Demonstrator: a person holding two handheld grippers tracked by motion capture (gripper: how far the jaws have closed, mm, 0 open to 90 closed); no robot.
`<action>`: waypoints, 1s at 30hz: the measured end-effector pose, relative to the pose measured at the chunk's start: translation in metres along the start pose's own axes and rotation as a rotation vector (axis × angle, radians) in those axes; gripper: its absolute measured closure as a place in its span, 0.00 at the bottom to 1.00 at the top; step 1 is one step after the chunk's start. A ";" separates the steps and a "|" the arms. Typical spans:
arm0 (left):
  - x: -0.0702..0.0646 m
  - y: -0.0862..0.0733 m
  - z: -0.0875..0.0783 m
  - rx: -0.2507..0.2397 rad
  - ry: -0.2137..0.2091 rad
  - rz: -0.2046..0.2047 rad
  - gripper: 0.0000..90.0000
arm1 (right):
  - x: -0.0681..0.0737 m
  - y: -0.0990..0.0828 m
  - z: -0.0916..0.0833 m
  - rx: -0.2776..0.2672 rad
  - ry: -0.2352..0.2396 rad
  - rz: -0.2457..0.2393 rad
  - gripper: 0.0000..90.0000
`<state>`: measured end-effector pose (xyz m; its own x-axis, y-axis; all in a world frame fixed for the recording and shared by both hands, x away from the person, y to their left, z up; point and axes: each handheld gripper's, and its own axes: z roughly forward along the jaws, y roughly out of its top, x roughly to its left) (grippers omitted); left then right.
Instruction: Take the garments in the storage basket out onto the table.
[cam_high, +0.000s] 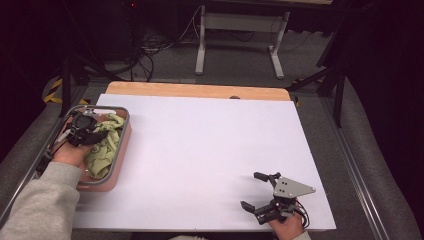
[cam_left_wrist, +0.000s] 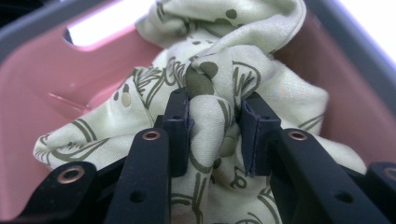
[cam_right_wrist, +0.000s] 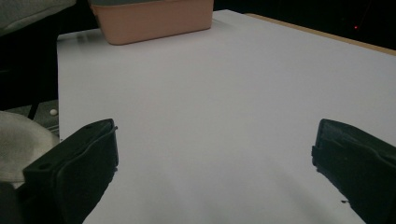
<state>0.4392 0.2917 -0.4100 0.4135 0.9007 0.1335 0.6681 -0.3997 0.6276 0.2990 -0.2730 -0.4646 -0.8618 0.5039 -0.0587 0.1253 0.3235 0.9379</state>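
High view: a white counter (cam_high: 200, 150) carries a pink plastic basin with a grey rim (cam_high: 122, 145) at its left edge. Inside lies a crumpled pale-green cloth printed with olive line drawings (cam_high: 106, 147). The person's left gripper (cam_high: 82, 127) reaches down into the basin onto the cloth, and a grey sleeve (cam_high: 42, 205) leads to it. The right gripper (cam_high: 260, 192) rests low near the counter's right front corner, well apart from the basin.

Left gripper view: the two black fingers (cam_left_wrist: 180, 123) are clamped on a raised fold of the cloth (cam_left_wrist: 212, 109), which bunches between the pads. The cloth looks soft, light and limp, so it will likely sag and trail when lifted; a thick gathered fold like this one seems the safest place to hold. How much cloth lies beneath is hidden, and the basin floor is mostly covered.

Right gripper view: its fingers (cam_right_wrist: 79, 158) stand wide apart over bare counter, holding nothing. The basin (cam_right_wrist: 154, 18) is cut off at the top edge.
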 end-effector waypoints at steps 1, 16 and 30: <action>0.000 0.000 -0.003 -0.018 -0.003 -0.009 0.75 | 0.000 0.000 0.000 -0.002 0.001 0.000 0.01; 0.006 -0.005 -0.039 -0.228 -0.023 -0.103 0.76 | 0.000 0.000 0.000 -0.009 0.003 -0.001 0.01; 0.007 -0.008 -0.070 -0.453 -0.042 -0.203 0.76 | 0.000 0.000 0.001 -0.009 0.008 -0.003 0.01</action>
<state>0.3936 0.3128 -0.3607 0.3337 0.9413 -0.0510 0.4059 -0.0946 0.9090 0.2992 -0.2727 -0.4651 -0.8662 0.4963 -0.0584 0.1188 0.3180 0.9406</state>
